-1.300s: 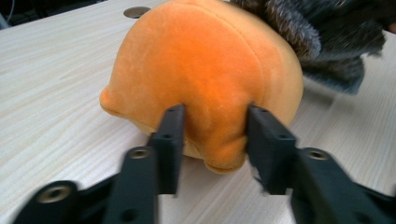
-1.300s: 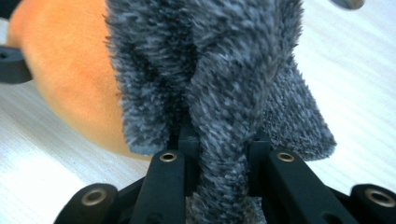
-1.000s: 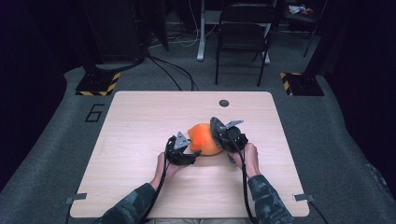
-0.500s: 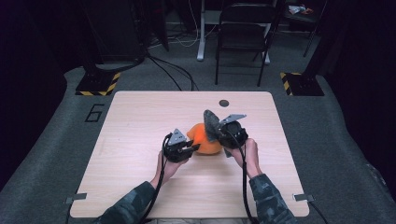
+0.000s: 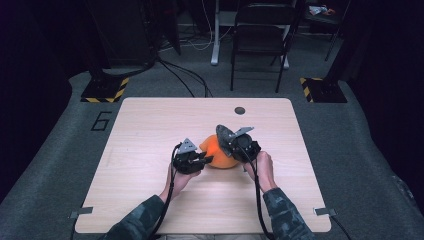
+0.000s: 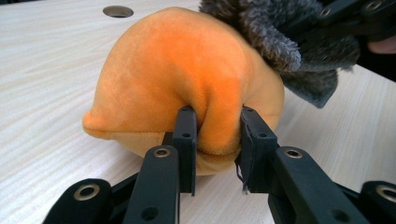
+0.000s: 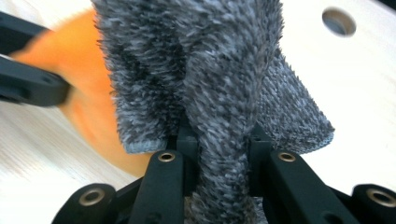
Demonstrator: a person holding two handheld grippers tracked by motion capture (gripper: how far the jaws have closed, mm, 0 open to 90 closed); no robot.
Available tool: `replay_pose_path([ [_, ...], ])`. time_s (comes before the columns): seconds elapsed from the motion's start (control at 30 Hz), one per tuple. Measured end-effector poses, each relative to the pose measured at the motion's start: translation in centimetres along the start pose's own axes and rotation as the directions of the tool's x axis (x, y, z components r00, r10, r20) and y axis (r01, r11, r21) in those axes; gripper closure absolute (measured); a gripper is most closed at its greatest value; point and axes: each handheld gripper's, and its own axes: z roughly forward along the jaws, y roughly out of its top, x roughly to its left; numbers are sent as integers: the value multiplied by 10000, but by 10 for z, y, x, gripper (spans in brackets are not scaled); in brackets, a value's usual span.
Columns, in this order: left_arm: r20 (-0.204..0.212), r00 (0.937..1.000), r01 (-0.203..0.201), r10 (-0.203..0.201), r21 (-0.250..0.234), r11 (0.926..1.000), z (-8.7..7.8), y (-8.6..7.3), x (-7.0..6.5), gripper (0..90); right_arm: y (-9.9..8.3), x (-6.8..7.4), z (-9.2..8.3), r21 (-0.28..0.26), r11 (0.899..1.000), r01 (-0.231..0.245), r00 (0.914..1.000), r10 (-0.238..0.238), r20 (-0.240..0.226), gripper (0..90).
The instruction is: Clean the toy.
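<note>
Here, left gripper (image 6: 217, 135) pinching the orange plush (image 6: 173, 70) — right gripper (image 7: 219, 144) clamped on grey fuzzy cloth (image 7: 210, 70).

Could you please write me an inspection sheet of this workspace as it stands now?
Surface: light wooden table, round cable hole near the far edge.
Job's things: orange plush toy at the table's middle; grey fuzzy cloth at its right side.
Clutter: nothing seen.
Grippers: left gripper has just been closing, fingers pinch a fold of the toy; right gripper shut on the cloth.
Cables: one trails from each gripper; more on the floor beyond.
Surroundings: dark room, grey carpet, folding chair, hazard-striped bases.
</note>
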Motion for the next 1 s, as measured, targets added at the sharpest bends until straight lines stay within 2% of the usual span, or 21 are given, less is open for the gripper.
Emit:
replay_pose_path([
  [0.1,33,10000,-21,21,17,10000,1,0,1,708,-6,-7,5,310,9991,-296,9996,295,25,742],
  [0.13,23,10000,-15,15,0,10000,1,0,1,706,-11,-16,11,600,9970,-491,9988,491,27,742],
  [0.2,72,10000,1,-1,58,10000,1,0,3,705,-13,-19,14,733,9953,-627,9980,629,-6,742],
  [0.27,45,10000,66,-66,54,10000,1,0,4,705,-21,-26,23,1265,9854,-1137,9933,1153,-55,742],
  [0.3,30,9999,106,-106,38,9999,0,-1,4,705,-24,-27,27,1348,9819,-1328,9908,1353,-92,742],
  [0.33,-5,10000,-2,2,49,10000,0,0,5,703,-29,-31,33,1503,9810,-1224,9918,1265,-181,741],
  [0.4,-15,10000,-15,15,44,10000,0,0,5,701,-37,-34,43,1826,9742,-1327,9901,1387,-202,740],
  [0.43,-2,10000,42,-42,17,10000,0,-1,5,700,-38,-35,45,1821,9736,-1376,9889,1454,-296,740],
  [0.47,-5,10000,63,-64,-18,10000,0,-1,5,699,-37,-35,45,1810,9723,-1480,9870,1567,-345,739],
  [0.53,-2,10000,100,-100,-61,9999,0,-1,6,699,-33,-36,41,1815,9752,-1265,9907,1333,-256,740],
  [0.67,-56,9999,107,-108,-34,9999,-2,-1,8,698,-26,-44,25,1267,9808,-1479,9884,1512,-165,745],
  [0.73,-64,10000,34,-34,-24,10000,-3,-2,6,698,-20,-45,11,666,9844,-1631,9853,1660,-402,746],
  [0.77,-25,10000,27,-27,21,10000,-3,-1,5,698,-15,-41,2,258,9889,-1466,9880,1476,-463,745],
  [0.8,-68,10000,-6,6,-58,10000,-1,-1,4,698,-11,-37,-3,83,9906,-1367,9891,1370,-545,745],
  [0.83,-40,10000,-78,78,-36,10000,-1,0,4,698,-1,-24,-17,-537,9925,-1098,9907,1050,-864,745],
  [0.87,13,10000,-69,69,-48,10000,0,0,2,698,-1,-24,-17,-537,9925,-1098,9907,1050,-864,745],
  [0.97,-4,9997,-225,225,-20,9997,-1,0,-1,696,14,1,-27,-1047,9940,-311,9947,205,-1012,743],
  [1.0,-24,9997,-235,235,16,9997,-1,-1,-1,696,20,16,-24,-1054,9938,353,9948,-450,-914,742],
])
